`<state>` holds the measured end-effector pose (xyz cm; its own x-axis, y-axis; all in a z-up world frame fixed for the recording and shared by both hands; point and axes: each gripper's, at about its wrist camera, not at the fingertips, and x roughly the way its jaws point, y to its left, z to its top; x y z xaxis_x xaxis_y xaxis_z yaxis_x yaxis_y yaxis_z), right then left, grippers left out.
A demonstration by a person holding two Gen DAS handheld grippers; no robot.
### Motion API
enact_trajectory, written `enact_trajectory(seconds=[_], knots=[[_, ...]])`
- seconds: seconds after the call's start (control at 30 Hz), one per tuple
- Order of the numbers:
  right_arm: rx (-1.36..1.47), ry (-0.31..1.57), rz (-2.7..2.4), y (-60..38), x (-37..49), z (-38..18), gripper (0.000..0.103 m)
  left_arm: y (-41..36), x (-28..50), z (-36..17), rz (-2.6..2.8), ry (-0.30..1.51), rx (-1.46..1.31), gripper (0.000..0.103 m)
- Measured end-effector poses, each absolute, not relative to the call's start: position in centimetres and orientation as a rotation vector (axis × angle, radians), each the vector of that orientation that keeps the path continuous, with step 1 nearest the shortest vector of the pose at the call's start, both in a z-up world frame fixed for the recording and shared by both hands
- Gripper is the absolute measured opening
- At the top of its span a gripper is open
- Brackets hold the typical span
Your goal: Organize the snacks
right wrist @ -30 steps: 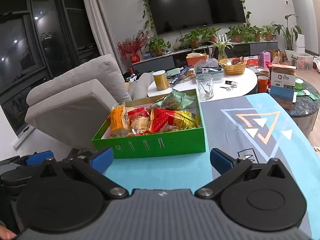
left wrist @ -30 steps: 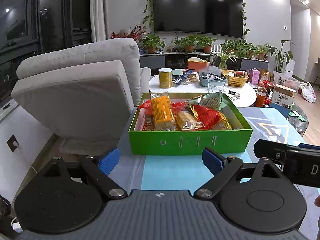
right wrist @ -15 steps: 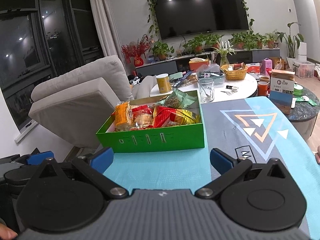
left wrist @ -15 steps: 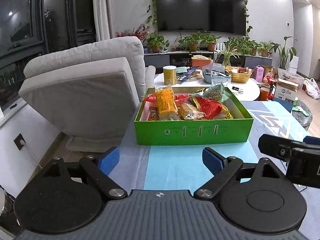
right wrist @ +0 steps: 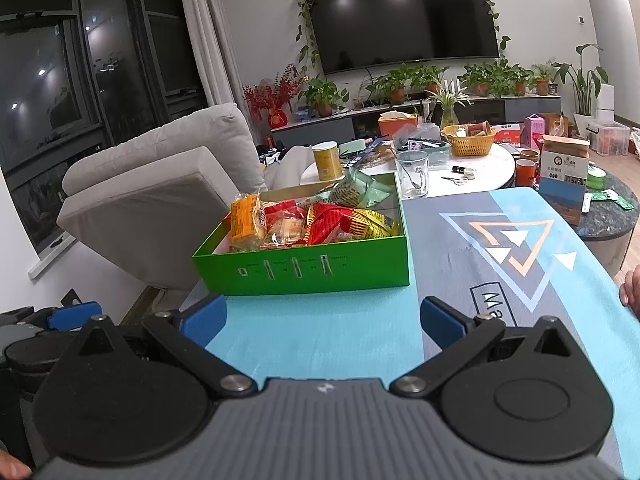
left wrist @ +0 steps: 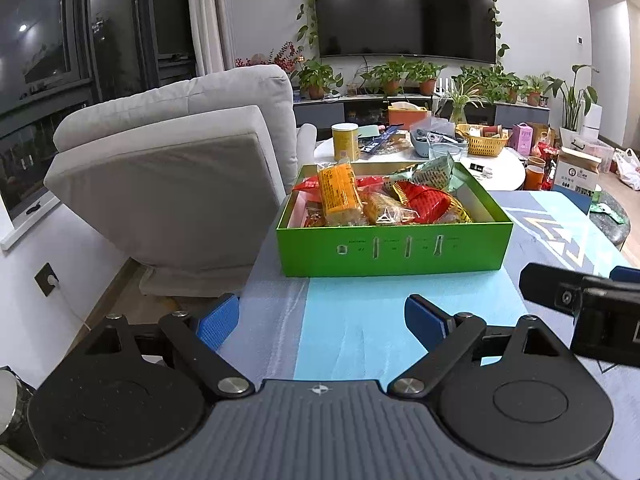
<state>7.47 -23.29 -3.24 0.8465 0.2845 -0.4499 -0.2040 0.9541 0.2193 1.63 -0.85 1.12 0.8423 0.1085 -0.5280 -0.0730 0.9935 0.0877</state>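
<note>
A green box [left wrist: 394,248] [right wrist: 308,270] filled with several snack packets stands on the blue mat. Among them are an orange packet [left wrist: 340,194] [right wrist: 246,220], a red packet [left wrist: 430,204] [right wrist: 328,222] and a pale green packet [left wrist: 436,172] [right wrist: 360,192]. My left gripper [left wrist: 322,320] hovers open over the mat, well short of the box's front wall, with nothing between its blue fingers. My right gripper [right wrist: 322,318] is likewise open and empty in front of the box. Part of the right gripper's body [left wrist: 580,300] shows at the left wrist view's right edge.
A grey armchair [left wrist: 172,184] stands close to the table's left edge. Behind the box is a white round table [right wrist: 472,172] with a yellow can [right wrist: 327,160], a glass mug [right wrist: 412,174] and a wicker basket [right wrist: 472,140]. A cardboard box [right wrist: 564,178] stands at the right. A hand [right wrist: 630,288] shows at the right edge.
Both grippers have pulled back and risen from the green box, which looks smaller and farther off now. Both stay open and empty.
</note>
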Motion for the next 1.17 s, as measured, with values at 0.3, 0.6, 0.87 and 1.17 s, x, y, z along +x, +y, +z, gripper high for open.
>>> enact_trajectory(seconds=[0.3,0.6,0.87,1.17], knots=[[0.168,0.502,0.253,-23.32,7.27,-3.36,0.077,-0.72,1.37,0.72,0.093,0.573,0.063,0.089],[0.166,0.506,0.256,-23.28,7.35,-3.54,0.077,-0.7,1.38,0.71,0.09,0.573,0.059,0.089],[0.167,0.503,0.254,-23.4,7.32,-3.54,0.077,-0.87,1.44,0.78,0.084,0.57,0.06,0.089],[0.167,0.503,0.254,-23.37,7.33,-3.53,0.077,-0.77,1.7,0.95,0.085,0.568,0.056,0.089]])
